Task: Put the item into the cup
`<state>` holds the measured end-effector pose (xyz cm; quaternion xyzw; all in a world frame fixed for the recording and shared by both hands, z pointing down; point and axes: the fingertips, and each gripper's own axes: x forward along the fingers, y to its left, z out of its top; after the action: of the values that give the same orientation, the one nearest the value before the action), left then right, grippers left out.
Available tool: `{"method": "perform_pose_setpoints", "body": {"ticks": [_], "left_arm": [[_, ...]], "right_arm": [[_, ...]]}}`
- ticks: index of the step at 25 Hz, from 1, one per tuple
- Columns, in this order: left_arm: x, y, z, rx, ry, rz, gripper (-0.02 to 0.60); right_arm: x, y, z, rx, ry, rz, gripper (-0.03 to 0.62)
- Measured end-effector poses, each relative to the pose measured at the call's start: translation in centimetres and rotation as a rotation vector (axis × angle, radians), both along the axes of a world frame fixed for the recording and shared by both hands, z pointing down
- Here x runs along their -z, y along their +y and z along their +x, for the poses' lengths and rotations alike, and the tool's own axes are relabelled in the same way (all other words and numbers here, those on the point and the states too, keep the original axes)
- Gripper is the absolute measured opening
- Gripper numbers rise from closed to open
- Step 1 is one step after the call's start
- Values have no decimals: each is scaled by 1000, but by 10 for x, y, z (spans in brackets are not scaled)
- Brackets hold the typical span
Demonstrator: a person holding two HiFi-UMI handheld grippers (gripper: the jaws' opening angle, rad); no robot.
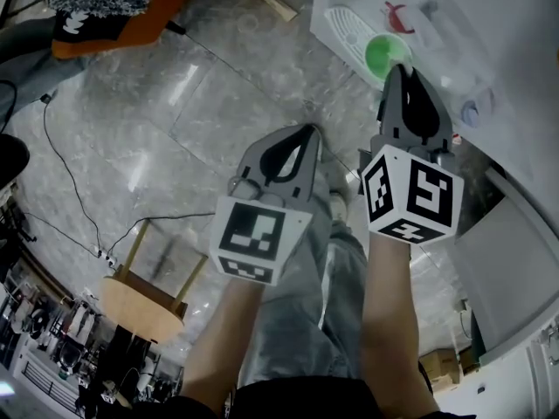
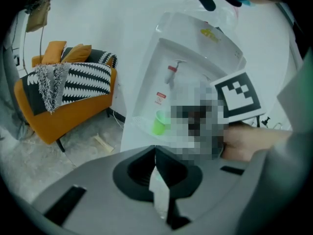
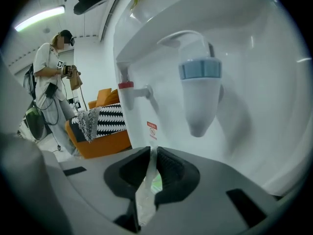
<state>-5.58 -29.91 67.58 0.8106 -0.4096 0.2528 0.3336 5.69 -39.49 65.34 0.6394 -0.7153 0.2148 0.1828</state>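
Observation:
A green cup [image 1: 385,56] stands on the drip tray of a white water dispenser [image 1: 489,51]. In the left gripper view the cup [image 2: 159,123] sits ahead, under the red tap. My right gripper [image 1: 400,72] hovers just above the cup. It is shut on a crinkled white sachet [image 3: 145,195], and a bit of the green cup [image 3: 156,181] shows below the jaws. My left gripper [image 1: 306,133] is lower left of the cup, away from the dispenser, shut on a thin white strip [image 2: 159,192]. The right gripper's marker cube [image 2: 238,96] shows ahead of the left gripper [image 2: 154,150].
The dispenser has a red tap [image 3: 128,87] and a blue tap [image 3: 199,70], close above my right gripper [image 3: 151,151]. An orange sofa [image 2: 68,106] with a striped blanket stands to the left. A wooden stool [image 1: 140,304] and cables lie on the floor. Another person [image 3: 51,82] stands far back.

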Motion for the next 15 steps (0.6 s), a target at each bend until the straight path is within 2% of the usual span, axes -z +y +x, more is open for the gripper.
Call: {"method": "perform_pose_setpoints", "body": {"ticks": [4, 8, 15], "left_arm": [[-4, 4, -2, 4, 5, -8, 12], [-7, 5, -3, 13, 12, -13, 12], [-10, 4, -16, 38, 10, -18, 12]], "right_arm": [[1, -6, -3, 5, -6, 15, 49], [1, -10, -4, 7, -8, 21, 121], [2, -6, -8, 27, 5, 24, 127]]}}
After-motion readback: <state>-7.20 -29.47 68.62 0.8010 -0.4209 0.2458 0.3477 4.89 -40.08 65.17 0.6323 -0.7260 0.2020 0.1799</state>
